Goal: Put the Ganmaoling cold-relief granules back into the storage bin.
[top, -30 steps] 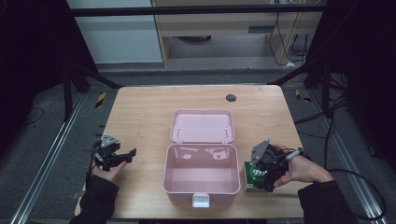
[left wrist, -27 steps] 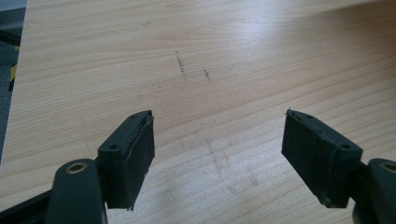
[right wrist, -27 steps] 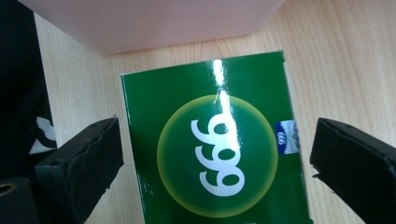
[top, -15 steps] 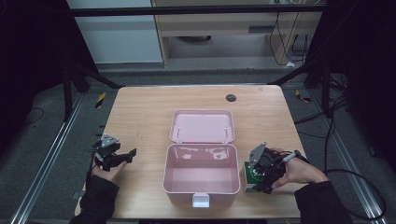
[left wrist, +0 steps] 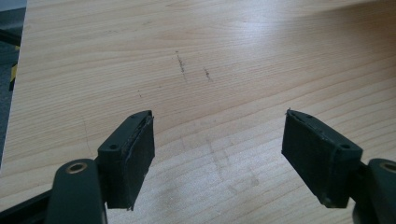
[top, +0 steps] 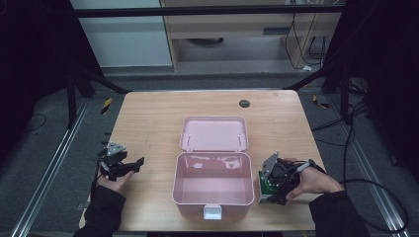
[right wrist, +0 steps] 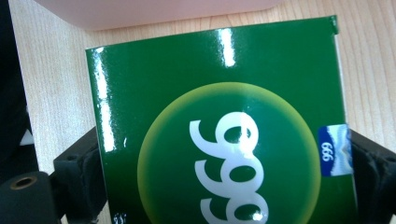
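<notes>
A glossy green carton [right wrist: 219, 140] printed with "999" lies flat on the wooden table [top: 148, 123], just right of an open pink box [top: 180, 177]. My right gripper [top: 272, 188] is down over the carton, with one black jaw pressed against each of its side edges. In the high view a strip of the green carton [top: 262, 184] shows under that gripper. My left gripper [left wrist: 219, 158] is open near the table's left edge, with bare wood between its pads. In the high view the left gripper [top: 133, 166] points toward the pink box.
The pink box's lid [top: 213, 133] lies folded back away from me, and a white latch [top: 213, 212] sits on its near wall. A small black disc [top: 244, 103] lies at the far side of the table. Dark floor and metal rails surround the table.
My right gripper has moved toward me and left, down onto the green carton, and its jaws now sit against the carton's sides. The left gripper has stayed put.
</notes>
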The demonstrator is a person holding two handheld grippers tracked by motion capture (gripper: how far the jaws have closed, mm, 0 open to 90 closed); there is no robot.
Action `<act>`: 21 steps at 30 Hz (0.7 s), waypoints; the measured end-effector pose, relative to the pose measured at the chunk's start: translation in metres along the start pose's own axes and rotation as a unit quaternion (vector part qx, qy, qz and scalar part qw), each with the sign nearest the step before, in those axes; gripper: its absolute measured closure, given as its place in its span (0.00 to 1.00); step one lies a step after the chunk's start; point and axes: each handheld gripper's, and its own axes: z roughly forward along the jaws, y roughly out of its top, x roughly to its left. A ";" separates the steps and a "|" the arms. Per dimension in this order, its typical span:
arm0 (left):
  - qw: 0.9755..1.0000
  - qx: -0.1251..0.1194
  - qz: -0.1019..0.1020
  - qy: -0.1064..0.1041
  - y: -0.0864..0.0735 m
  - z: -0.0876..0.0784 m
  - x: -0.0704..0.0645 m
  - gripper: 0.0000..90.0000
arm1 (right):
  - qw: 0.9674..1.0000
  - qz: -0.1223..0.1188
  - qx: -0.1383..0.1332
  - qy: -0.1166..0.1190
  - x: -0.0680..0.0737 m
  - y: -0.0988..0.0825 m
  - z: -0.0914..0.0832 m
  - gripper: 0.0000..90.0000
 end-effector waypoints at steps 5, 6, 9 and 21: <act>1.000 0.000 0.000 0.000 0.000 0.000 0.000 0.28 | 1.000 0.000 0.000 0.003 0.000 0.000 0.000 0.11; 1.000 0.000 0.000 0.000 0.000 0.000 0.000 0.28 | 1.000 0.000 0.001 0.001 0.000 0.000 0.000 0.12; 1.000 0.001 0.002 0.000 0.000 0.000 0.000 0.27 | 1.000 0.005 0.001 0.003 0.000 0.000 -0.001 0.15; 1.000 0.000 0.001 0.000 0.000 0.000 0.000 0.27 | 1.000 0.016 -0.002 0.006 0.000 -0.002 -0.006 0.18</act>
